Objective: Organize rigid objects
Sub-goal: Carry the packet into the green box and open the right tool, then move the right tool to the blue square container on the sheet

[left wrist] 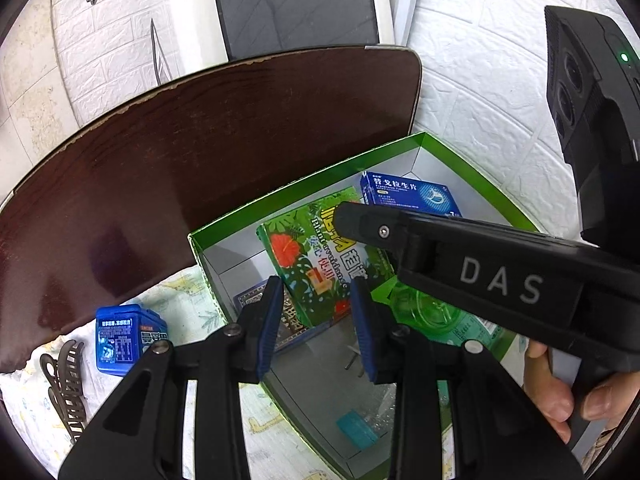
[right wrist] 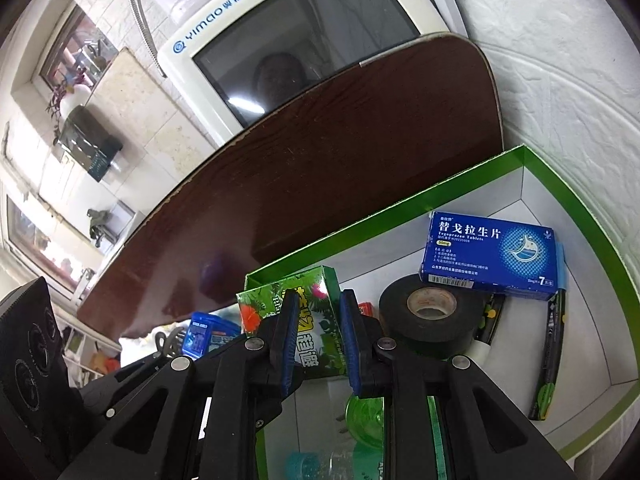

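Right gripper point(right wrist: 318, 334) pads pinch the leaf-printed box point(right wrist: 308, 312) by its narrow sides, lower centre, above the green tray point(right wrist: 580, 216). Left gripper point(left wrist: 314, 320) jaws stand partly spread, empty. Box's long axis runs upper left to lower right; bare tray floor lies below.

Left tongs point(left wrist: 316, 312) empty above green tray point(left wrist: 486, 184); floral box point(left wrist: 320, 256), blue box point(left wrist: 408, 194) inside.

Tape roll point(right wrist: 430, 320) in tray point(right wrist: 576, 216)
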Tool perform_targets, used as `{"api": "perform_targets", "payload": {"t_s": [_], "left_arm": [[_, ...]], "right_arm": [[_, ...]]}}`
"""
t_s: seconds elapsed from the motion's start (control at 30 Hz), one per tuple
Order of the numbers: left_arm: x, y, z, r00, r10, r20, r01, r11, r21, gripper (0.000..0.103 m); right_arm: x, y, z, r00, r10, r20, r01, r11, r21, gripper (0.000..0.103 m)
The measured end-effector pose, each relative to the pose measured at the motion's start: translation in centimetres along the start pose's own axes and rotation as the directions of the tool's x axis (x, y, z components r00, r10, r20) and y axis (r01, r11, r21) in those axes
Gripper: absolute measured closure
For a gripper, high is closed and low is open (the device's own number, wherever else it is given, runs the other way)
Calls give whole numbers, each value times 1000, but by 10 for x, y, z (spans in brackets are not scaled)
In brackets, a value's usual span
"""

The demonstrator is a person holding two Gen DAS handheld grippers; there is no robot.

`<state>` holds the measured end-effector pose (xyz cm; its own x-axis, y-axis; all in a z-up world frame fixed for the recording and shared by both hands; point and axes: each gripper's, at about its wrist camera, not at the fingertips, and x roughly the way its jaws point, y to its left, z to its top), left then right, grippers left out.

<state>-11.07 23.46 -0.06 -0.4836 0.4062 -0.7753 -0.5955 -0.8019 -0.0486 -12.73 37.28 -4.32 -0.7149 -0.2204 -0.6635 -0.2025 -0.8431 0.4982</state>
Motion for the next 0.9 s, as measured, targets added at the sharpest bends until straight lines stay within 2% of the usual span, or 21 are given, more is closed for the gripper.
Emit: {"api": "perform_targets", "payload": {"t_s": [0.13, 0.23, 0.47, 0.73, 0.9], "left_arm": [[11, 3, -2, 1000, 4, -19, -4, 1000, -8, 69], [14, 7, -8, 999, 35, -26, -36, 999, -24, 70], [-6, 24, -19, 999, 31, 10, -30, 998, -60, 68], [-45, 58, -34, 992, 97, 76, -86, 987, -139, 63], [-66, 93, -56, 985, 145, 92, -119, 963, -242, 60]], "right_arm": [[8, -3, 0, 1000, -6, -14, 6, 1000, 7, 80], [14, -9, -2, 999, -21, -26, 22, 999, 36, 80], [6, -24, -6, 997, -74, -13, 75, 993, 91, 80], [2, 7, -14, 999, -50, -22, 50, 998, 28, 80], [-1, 33, -21, 999, -33, -28, 32, 999, -20, 80]]}}
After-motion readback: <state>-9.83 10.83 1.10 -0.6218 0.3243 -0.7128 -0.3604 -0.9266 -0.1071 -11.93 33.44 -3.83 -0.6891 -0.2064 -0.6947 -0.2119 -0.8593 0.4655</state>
